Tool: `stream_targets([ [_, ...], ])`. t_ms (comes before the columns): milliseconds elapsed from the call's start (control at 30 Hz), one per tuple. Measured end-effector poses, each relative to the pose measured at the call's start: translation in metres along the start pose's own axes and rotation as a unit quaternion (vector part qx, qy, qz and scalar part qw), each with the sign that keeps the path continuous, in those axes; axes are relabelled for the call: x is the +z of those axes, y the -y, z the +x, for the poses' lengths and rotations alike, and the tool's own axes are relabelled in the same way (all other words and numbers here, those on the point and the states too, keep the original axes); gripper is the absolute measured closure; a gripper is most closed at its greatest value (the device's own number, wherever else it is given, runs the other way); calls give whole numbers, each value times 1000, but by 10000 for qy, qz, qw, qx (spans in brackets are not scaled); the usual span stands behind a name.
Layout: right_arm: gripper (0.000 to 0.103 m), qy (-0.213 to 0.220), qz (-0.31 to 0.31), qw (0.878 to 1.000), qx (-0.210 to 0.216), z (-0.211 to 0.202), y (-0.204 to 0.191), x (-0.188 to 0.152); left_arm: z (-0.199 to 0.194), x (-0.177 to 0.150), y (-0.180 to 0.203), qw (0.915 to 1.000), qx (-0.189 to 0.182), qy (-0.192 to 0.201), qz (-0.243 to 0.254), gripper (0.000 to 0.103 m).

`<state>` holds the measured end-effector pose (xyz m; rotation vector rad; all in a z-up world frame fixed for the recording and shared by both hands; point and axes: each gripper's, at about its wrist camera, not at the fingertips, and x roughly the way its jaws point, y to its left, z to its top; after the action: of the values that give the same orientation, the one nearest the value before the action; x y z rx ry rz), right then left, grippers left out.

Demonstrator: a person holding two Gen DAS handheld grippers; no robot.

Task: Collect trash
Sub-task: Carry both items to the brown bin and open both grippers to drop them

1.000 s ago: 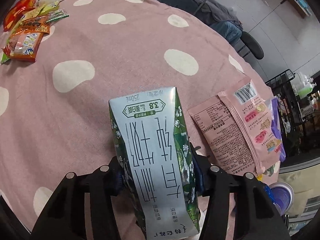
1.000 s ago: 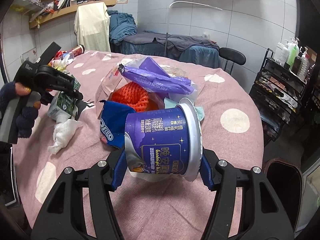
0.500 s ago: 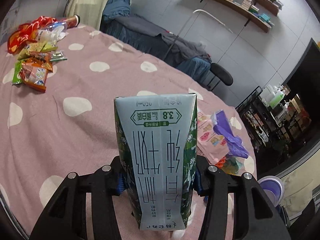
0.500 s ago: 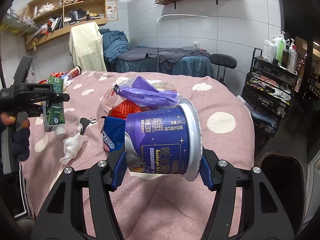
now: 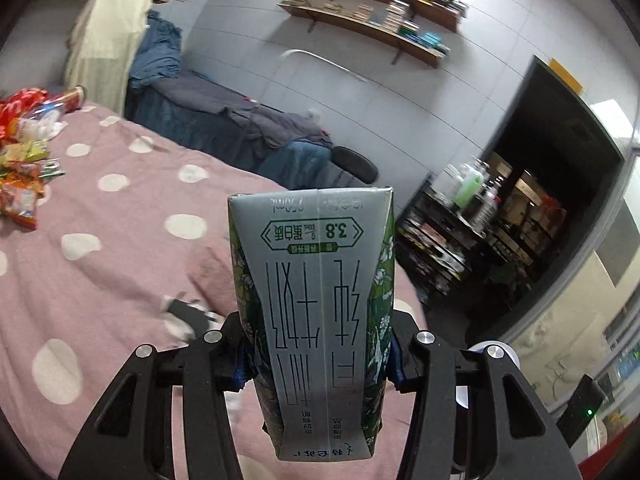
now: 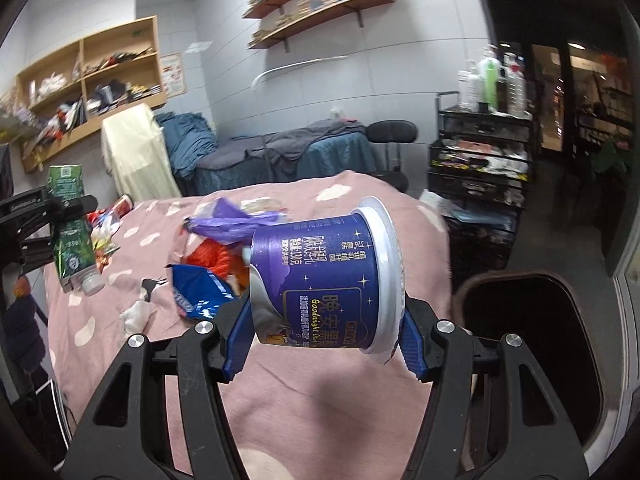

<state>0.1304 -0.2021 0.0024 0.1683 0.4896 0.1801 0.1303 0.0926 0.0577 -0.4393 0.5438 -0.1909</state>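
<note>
The table [image 6: 320,408], covered with a pink cloth bearing white dots, fills the lower half of both views; a bed with blue and grey covers [image 6: 280,152] stands behind it against the tiled wall. A dark bin [image 6: 532,344] with its mouth uncovered stands on the floor just beside the table edge, at the right of the right wrist view. A black wire rack [image 6: 476,176] carrying bottles stands near the wall past the table. In the middle of the table lies a heap of trash: a purple wrapper [image 6: 236,222] on top, an orange net [image 6: 210,258] beneath it, a blue snack bag [image 6: 198,290] in front, and a crumpled white tissue [image 6: 134,314] just beside the bag. A second group of snack packets [image 5: 22,184] lies at the far left edge of the table. The left gripper [image 5: 316,354] is clamped on a green and grey milk carton [image 5: 316,308], one pad pressing each side; the carton is clear of the table, its print reading upside down in the left wrist view. The right gripper [image 6: 326,338] is clamped on a purple yoghurt cup [image 6: 320,288], held on its side with the rim toward the right and clear of the cloth.
</note>
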Motion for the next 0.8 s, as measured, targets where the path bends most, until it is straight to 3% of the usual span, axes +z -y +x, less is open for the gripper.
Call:
stream_targets([
  [200,42,-47,466,9959,-767,-11,56,-5,29,-19,56,9960,-636,-352,510,54],
  [433,42,-589,1026,9787,-1680,11,123,-21,69,-47,122,9842,-1166,-842,1035,54],
  [600,42,-1234,1210,9643,-2008,41,160,-41,97,-63,156,9758,-1349,-1114,1312,54],
  [800,42,-1781,1250,9505,-2219,66,177,-62,117,-84,187,9680,-1437,-1345,1555,54],
])
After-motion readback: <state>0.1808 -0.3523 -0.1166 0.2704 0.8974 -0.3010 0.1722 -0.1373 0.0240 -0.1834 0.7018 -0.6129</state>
